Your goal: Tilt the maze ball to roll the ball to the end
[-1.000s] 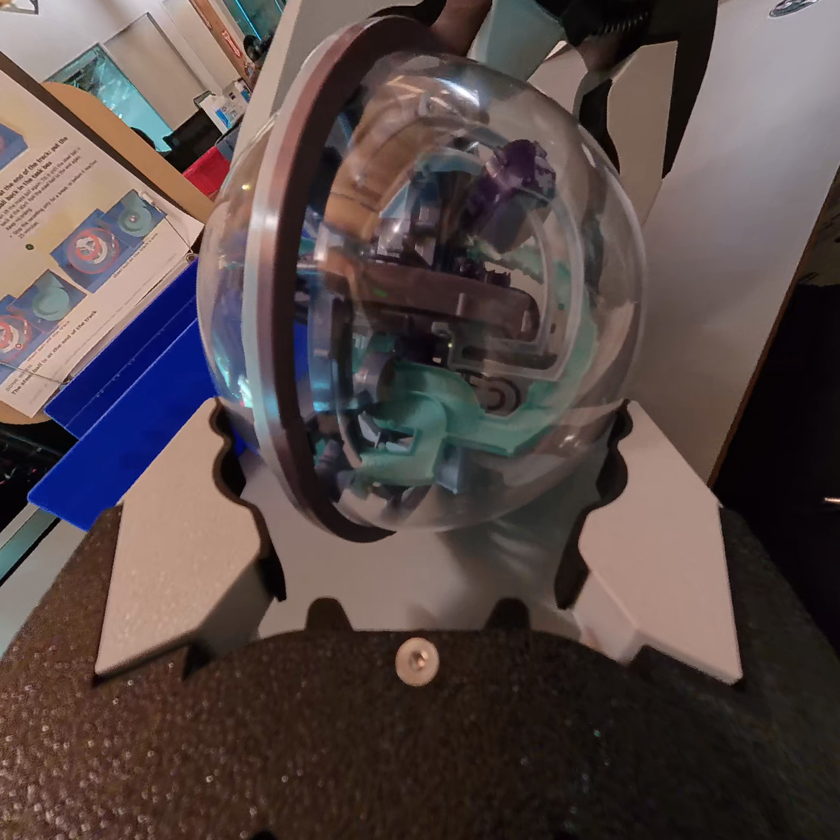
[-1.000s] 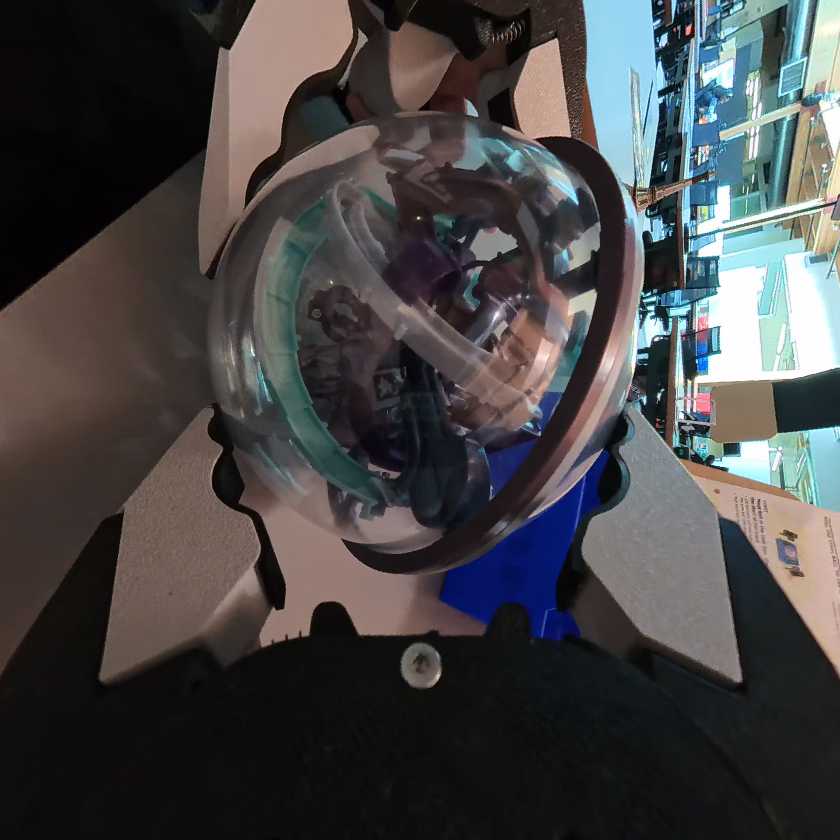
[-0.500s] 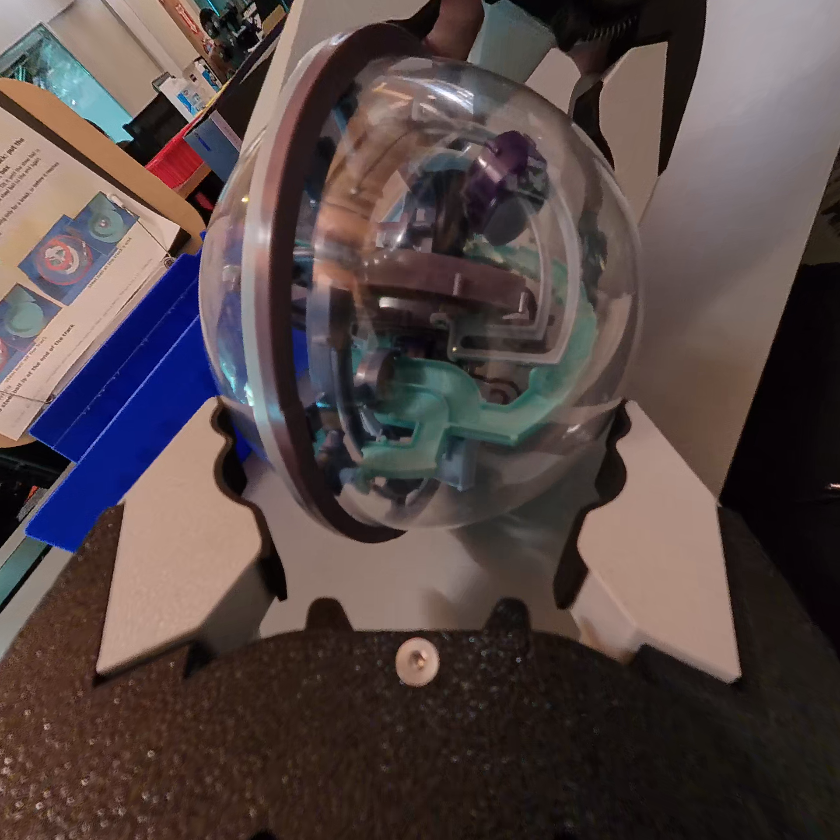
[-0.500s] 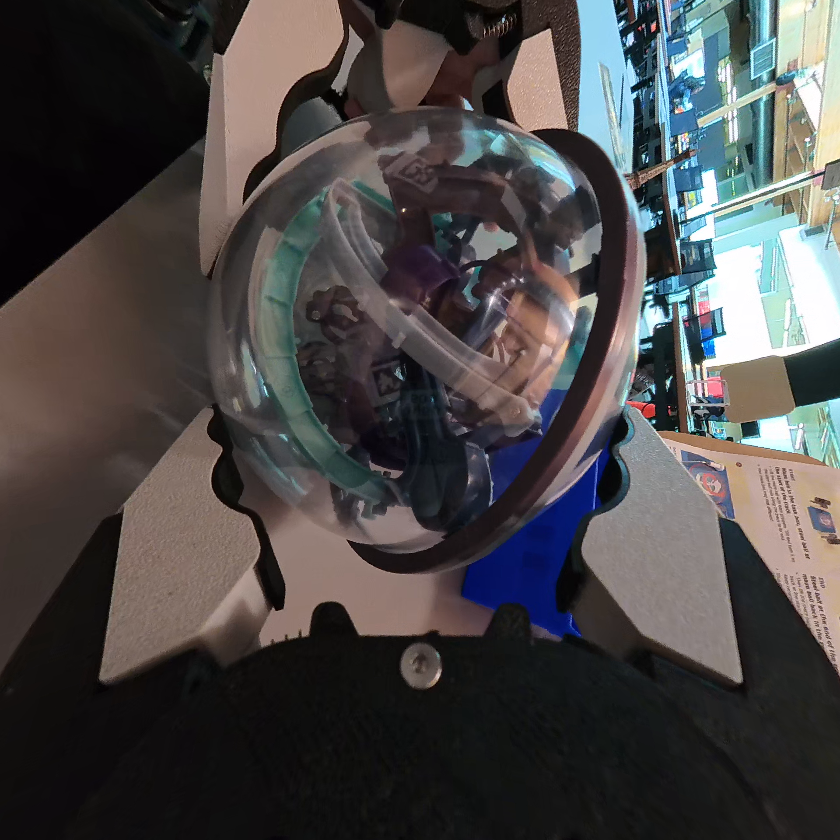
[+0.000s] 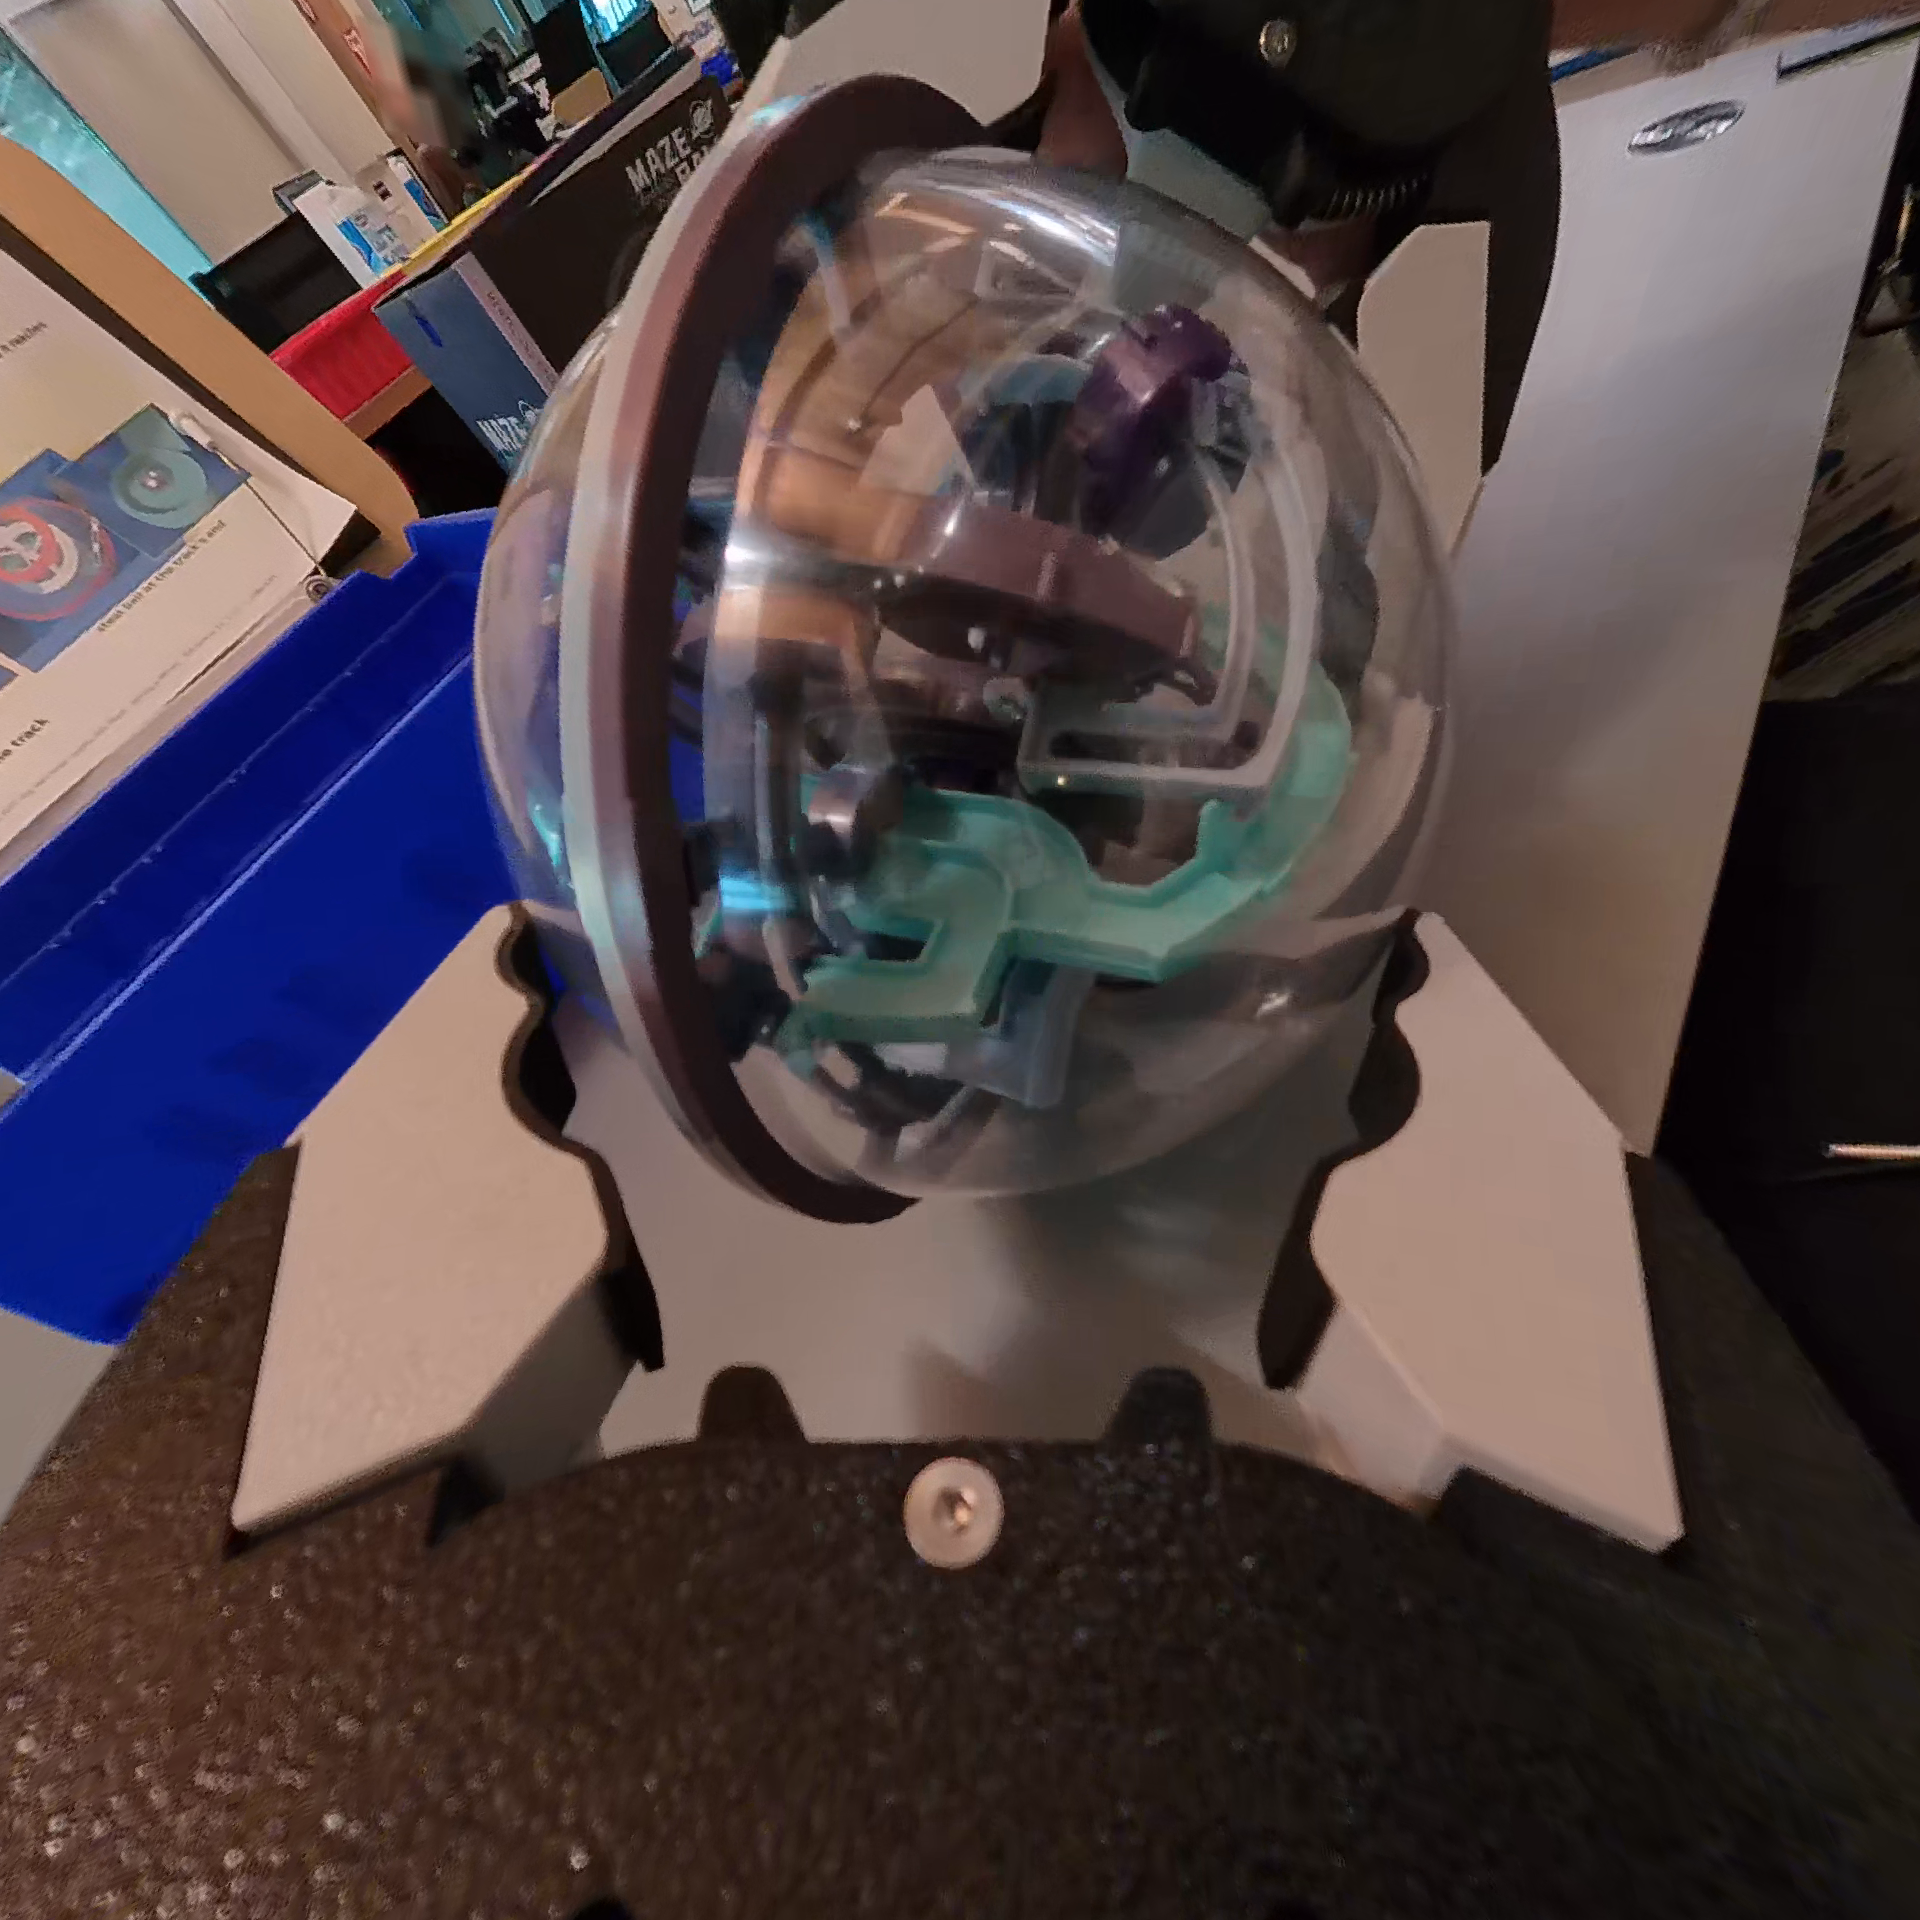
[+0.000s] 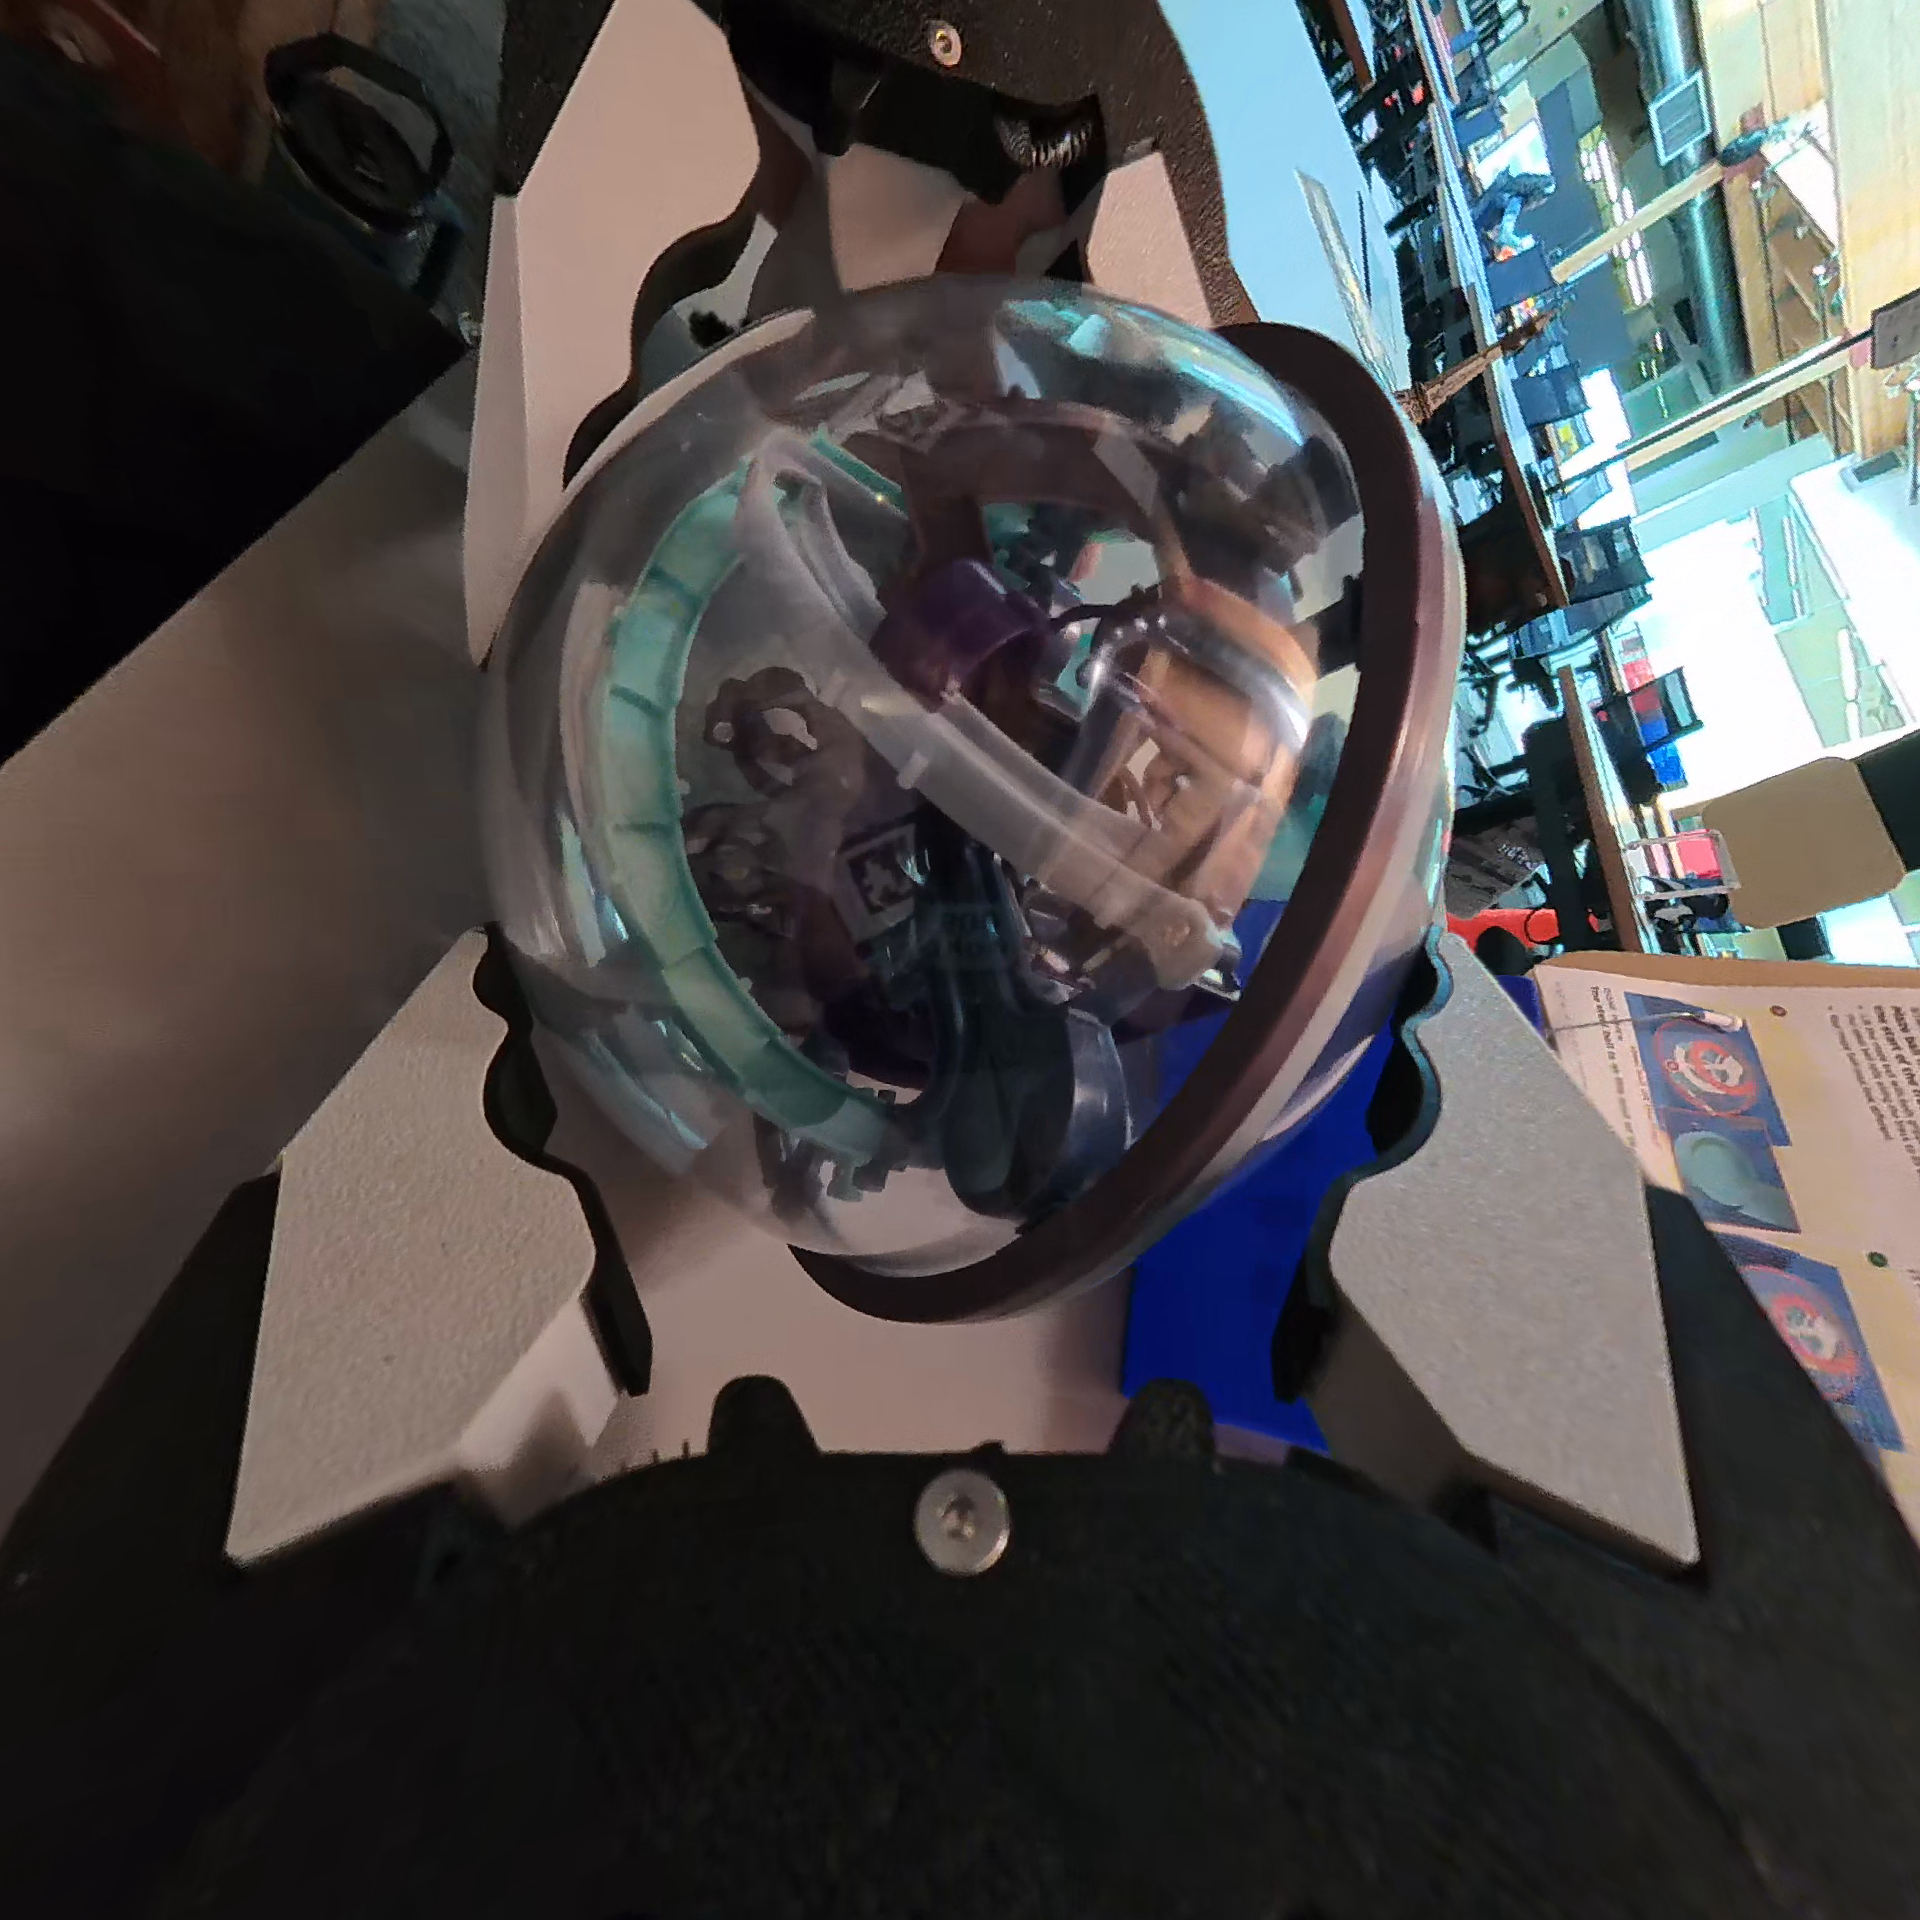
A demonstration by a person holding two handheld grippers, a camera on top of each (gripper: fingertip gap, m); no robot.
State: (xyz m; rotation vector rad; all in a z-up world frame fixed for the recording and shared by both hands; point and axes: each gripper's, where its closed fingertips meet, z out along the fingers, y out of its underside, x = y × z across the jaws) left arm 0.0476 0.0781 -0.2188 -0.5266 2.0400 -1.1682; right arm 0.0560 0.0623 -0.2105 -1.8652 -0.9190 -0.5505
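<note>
The left gripper (image 5: 961, 935) stands spread wide, its two grey fingers (image 5: 436, 1195) pressed against opposite flanks of the maze ball (image 5: 1039, 665), which sits cradled between them, clear of the counter. The right gripper (image 6: 961, 997) does the same from the far side, its fingers (image 6: 1507, 1195) equally wide and bearing on the sphere (image 6: 935, 831); the two grippers face each other with the ball clamped between them.

The clear sphere has a dark equatorial ring (image 5: 665, 623), tilted steeply in both views. Inside run a teal track (image 5: 1039, 914), a brown ledge (image 5: 1049, 582) and a purple piece (image 5: 1153, 405). The small steel ball cannot be picked out with certainty.

Tilting well here likely means turning both grippers together, slowly and in small amounts, so the sphere does not slip on its smooth shell and the ball does not jump its track. Equal pressure from both sides matters.

Beyond lie a blue bin (image 5: 229, 862) and an instruction sheet (image 6: 1766, 1143).
</note>
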